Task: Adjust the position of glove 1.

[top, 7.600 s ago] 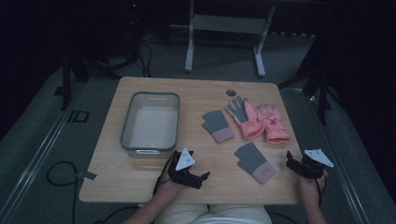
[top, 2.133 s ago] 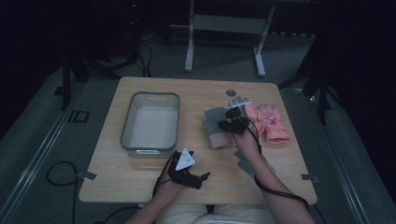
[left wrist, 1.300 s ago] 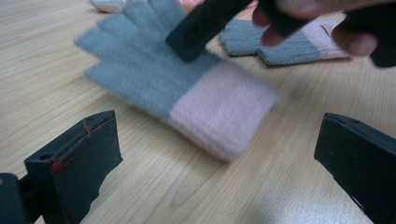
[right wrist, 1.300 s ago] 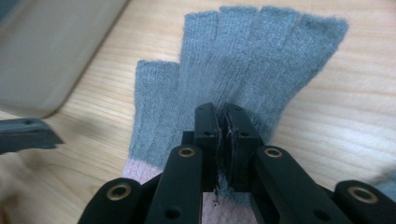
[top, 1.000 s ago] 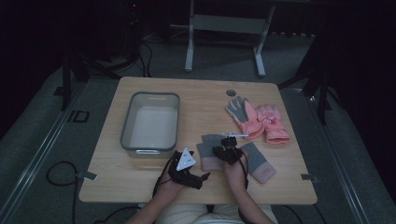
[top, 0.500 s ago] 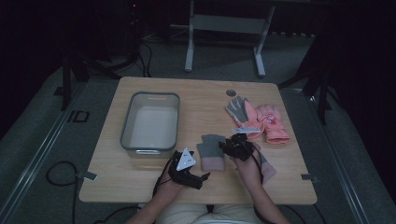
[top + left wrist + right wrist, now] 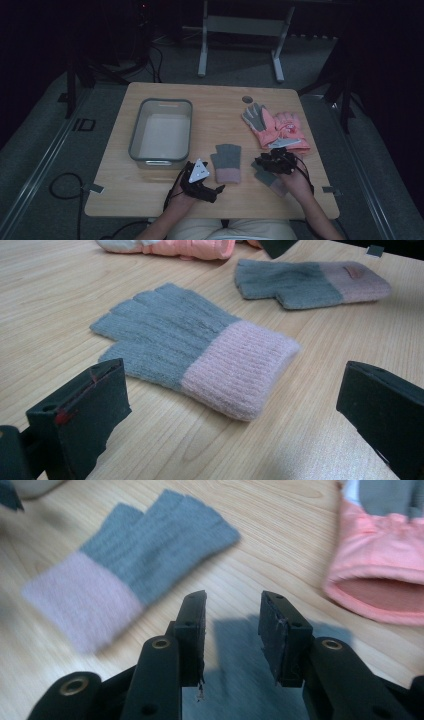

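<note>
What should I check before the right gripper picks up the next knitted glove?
1. Right gripper free: ok. Its jaws have just been opening, and nothing is between them.
2. Left gripper free: ok. The jaws are wide apart and empty.
3. Near glove released: ok. It lies flat on the table, apart from both grippers.
4. Second glove ready: ok. It lies flat with nothing on it.
5. Right gripper aligned over the second glove: cannot tell. In the high view the gripper covers part of it.
6. Bin has room: ok. It looks empty.
</note>
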Available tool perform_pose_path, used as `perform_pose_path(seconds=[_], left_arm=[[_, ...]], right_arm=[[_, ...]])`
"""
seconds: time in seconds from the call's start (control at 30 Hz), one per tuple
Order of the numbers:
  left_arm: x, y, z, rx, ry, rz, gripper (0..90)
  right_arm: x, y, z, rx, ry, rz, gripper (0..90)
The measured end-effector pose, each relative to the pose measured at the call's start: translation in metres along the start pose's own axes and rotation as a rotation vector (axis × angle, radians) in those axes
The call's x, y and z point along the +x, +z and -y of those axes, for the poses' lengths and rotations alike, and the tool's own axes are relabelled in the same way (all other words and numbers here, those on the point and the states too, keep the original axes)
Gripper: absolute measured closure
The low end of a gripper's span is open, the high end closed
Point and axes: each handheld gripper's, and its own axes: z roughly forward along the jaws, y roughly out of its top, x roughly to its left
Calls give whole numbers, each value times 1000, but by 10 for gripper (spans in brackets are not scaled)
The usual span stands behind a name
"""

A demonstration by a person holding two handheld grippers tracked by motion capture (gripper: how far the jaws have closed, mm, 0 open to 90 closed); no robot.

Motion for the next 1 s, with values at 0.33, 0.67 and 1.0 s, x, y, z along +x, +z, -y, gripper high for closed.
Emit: perform_pose_path(seconds=[0.33,0.67,1.0], left_arm=[[0,0,0,-1,-4,-3,0],[0,0,0,0,-1,-6,0],[-2,0,0,-10,10,-19,0]], right_arm=[[-25,-15,37,75,-63,-45,627],[-25,-5,55,81,-74,-7,695],[-15,-9,52,66,20,78,856]])
